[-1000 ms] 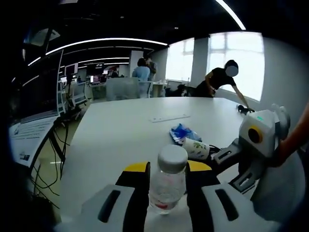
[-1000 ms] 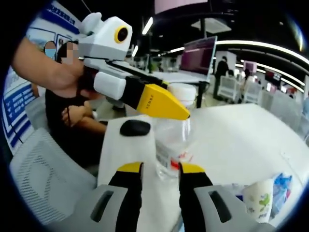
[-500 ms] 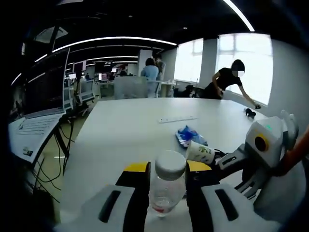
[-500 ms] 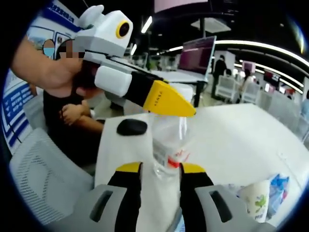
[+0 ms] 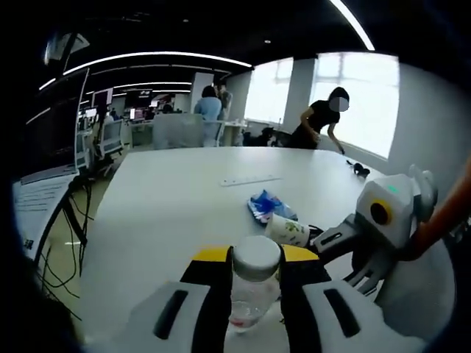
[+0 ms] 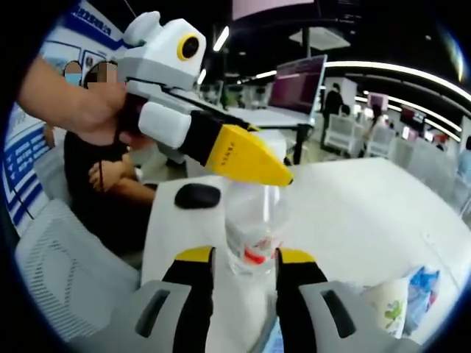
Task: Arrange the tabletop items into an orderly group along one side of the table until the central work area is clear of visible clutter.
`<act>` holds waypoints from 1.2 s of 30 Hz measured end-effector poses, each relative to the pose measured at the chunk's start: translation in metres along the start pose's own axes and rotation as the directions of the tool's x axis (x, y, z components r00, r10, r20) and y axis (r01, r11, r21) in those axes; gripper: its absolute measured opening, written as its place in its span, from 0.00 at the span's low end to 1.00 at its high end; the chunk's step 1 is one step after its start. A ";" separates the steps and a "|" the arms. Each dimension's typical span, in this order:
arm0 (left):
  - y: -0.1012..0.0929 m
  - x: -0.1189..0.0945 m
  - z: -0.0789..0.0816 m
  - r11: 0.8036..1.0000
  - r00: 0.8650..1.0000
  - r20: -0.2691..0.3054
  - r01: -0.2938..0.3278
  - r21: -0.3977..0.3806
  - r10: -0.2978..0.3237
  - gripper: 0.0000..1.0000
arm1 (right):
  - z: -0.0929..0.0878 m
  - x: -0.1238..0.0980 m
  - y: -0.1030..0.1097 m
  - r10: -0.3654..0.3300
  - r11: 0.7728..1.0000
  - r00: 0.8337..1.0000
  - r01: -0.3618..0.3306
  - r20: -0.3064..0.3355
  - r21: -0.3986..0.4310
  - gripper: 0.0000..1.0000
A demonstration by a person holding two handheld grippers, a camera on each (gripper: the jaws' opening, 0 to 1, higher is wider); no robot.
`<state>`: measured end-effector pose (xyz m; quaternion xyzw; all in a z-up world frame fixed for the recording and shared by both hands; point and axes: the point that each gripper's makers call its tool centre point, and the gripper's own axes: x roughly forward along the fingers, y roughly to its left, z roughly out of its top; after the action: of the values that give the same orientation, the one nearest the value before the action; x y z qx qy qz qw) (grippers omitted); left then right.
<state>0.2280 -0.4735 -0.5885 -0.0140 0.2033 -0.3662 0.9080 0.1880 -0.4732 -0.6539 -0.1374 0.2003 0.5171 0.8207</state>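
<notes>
— Moved since a second ago? The bottle (image 5: 254, 290) sits lower between the left gripper (image 5: 255, 266) jaws, and in the right gripper view its red-marked label has slid down towards the right gripper (image 6: 243, 263) tips.

— So who holds it?

— Both, it seems. The left jaws pinch its neck just under the white cap; the right jaws press against its clear body lower down. It hangs above the near corner of the table (image 5: 176, 198).

— Any room to move?

— Plenty. The white tabletop ahead is bare as far as its far edge, apart from one thin flat strip (image 5: 249, 179). To the right of the bottle lie one paper cup (image 5: 288, 230), tipped on its side, and one blue wrapper (image 5: 263, 204) touching it.

— Any writing to read?

— The cup has a green print and the label a red mark; neither is legible.

— Counts?

— One bottle, one cup, one wrapper, one strip, two grippers.
</notes>
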 end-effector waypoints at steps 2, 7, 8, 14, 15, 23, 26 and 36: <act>-0.004 0.000 0.000 1.000 1.000 -0.002 0.025 0.008 -0.025 0.23 | 0.000 0.001 -0.002 -0.006 1.000 1.000 0.006 -0.001 -0.002 0.31; -0.013 -0.001 -0.002 0.997 0.997 0.003 0.080 0.002 -0.080 0.23 | 0.004 0.001 -0.004 -0.008 1.000 1.000 0.008 0.019 0.006 0.35; -0.014 -0.001 -0.002 0.996 0.996 0.003 0.086 0.001 -0.086 0.23 | 0.004 0.002 -0.003 -0.005 1.000 1.000 0.005 0.021 0.003 0.35; -0.023 -0.002 -0.003 0.990 0.990 0.002 0.139 -0.009 -0.139 0.23 | 0.006 0.005 0.000 0.025 1.000 0.999 -0.024 0.029 -0.009 0.39; -0.024 -0.002 -0.003 0.989 0.989 0.002 0.145 -0.009 -0.145 0.23 | 0.005 0.006 0.001 0.028 1.000 0.999 -0.027 0.024 -0.013 0.38; -0.025 -0.001 -0.003 0.989 0.989 0.006 0.147 -0.002 -0.147 0.24 | 0.004 0.006 -0.002 0.024 1.000 1.000 -0.024 0.006 -0.017 0.34; -0.020 0.000 -0.003 0.993 0.994 0.009 0.106 -0.053 -0.105 0.25 | 0.003 0.007 -0.005 -0.021 0.999 1.000 0.020 -0.006 -0.032 0.31; -0.009 -0.002 -0.004 1.000 1.000 -0.008 0.000 -0.015 -0.001 0.25 | 0.004 0.011 -0.011 -0.097 0.995 0.995 0.097 -0.014 -0.008 0.31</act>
<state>0.2197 -0.4782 -0.5902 -0.0195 0.2097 -0.3649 0.9069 0.2032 -0.4678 -0.6549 -0.1536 0.1974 0.4763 0.8430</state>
